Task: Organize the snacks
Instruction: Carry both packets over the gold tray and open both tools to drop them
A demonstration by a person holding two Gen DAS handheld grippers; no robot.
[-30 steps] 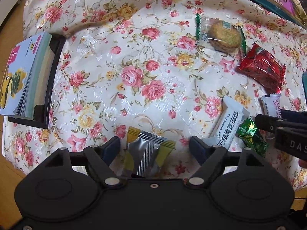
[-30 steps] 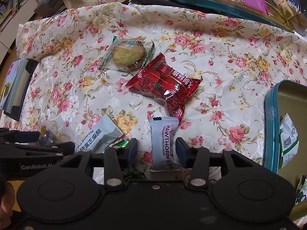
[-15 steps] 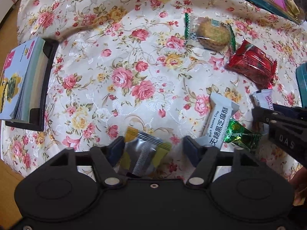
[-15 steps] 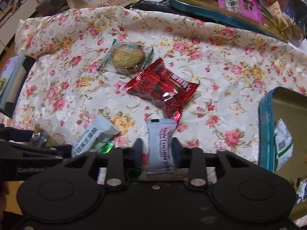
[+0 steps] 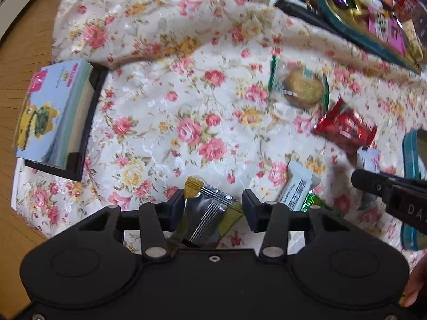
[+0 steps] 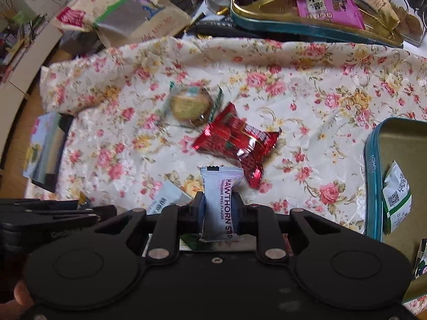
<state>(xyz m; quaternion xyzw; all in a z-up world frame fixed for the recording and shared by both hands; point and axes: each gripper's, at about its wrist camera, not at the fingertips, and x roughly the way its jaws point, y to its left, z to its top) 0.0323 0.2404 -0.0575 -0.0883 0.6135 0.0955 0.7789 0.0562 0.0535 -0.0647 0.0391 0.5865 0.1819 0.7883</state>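
My left gripper [image 5: 212, 204] has its jaws closing on a silver and yellow packet [image 5: 210, 218]; both pads touch its ends and it hangs tilted above the floral cloth [image 5: 186, 101]. In the right wrist view my right gripper [image 6: 218, 202] is closing tight on a pale blue hawthorn strip packet [image 6: 221, 184], held upright off the cloth. A wrapped cookie [image 6: 190, 104] and a red packet [image 6: 234, 141] lie further back. A white sesame crisp packet [image 5: 296, 186] and a green candy [image 5: 315, 202] lie between the two grippers.
An open teal tin [image 6: 373, 176] at the right holds a white and green packet [image 6: 397, 197]. A teal tray [image 6: 293, 26] full of snacks stands at the back. Booklets in a black holder [image 5: 53, 117] sit at the cloth's left edge.
Both grippers closed on their packets and rose from the cloth, lifting the silver and yellow packet and the hawthorn strip.
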